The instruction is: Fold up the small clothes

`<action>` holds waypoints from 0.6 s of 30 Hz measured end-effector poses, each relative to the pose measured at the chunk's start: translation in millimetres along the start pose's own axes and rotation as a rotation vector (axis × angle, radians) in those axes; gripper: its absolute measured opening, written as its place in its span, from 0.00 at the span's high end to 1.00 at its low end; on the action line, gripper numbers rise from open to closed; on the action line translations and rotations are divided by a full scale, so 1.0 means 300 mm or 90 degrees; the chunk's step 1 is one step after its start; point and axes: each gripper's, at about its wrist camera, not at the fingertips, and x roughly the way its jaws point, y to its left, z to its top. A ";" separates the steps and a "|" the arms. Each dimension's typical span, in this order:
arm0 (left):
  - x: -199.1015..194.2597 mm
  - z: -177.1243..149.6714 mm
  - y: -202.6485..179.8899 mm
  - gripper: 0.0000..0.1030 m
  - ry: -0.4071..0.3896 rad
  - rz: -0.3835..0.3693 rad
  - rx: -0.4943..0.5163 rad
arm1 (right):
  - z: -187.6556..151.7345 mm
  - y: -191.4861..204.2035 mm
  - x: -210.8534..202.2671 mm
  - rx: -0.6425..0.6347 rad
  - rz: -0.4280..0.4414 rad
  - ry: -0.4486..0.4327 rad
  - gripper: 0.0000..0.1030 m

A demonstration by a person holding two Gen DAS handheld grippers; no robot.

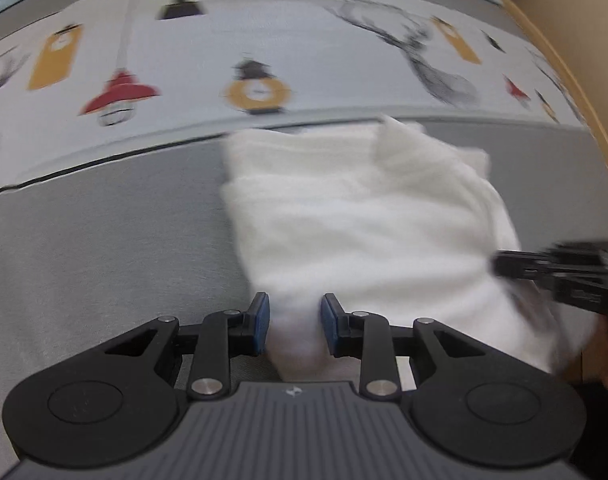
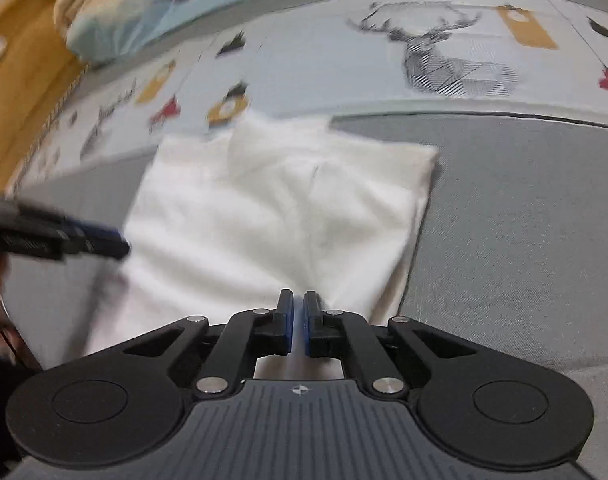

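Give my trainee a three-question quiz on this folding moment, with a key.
1. True or false: the left claw has a bunch of the white garment between its pads.
2. The right claw is: A) wide open, B) nearly shut on the garment's near edge, C) clear of the garment.
3. What surface does the garment lie on?

Key: 1 true; 2 B; 3 the grey cover, in front of the deer-print band.

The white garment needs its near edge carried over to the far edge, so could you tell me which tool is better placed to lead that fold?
Probably both together. The left tool and right tool each pinch the white garment at its near edge.
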 end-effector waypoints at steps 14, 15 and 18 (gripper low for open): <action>0.106 0.014 0.084 0.46 -0.006 -0.100 -0.133 | -0.005 -0.104 0.067 0.189 0.032 0.037 0.48; 0.113 0.017 0.088 0.48 -0.009 -0.102 -0.134 | -0.002 -0.101 0.071 0.185 0.036 0.037 0.58; 0.117 0.040 0.082 0.75 -0.023 -0.087 -0.120 | 0.016 -0.082 0.081 0.172 0.040 0.028 0.83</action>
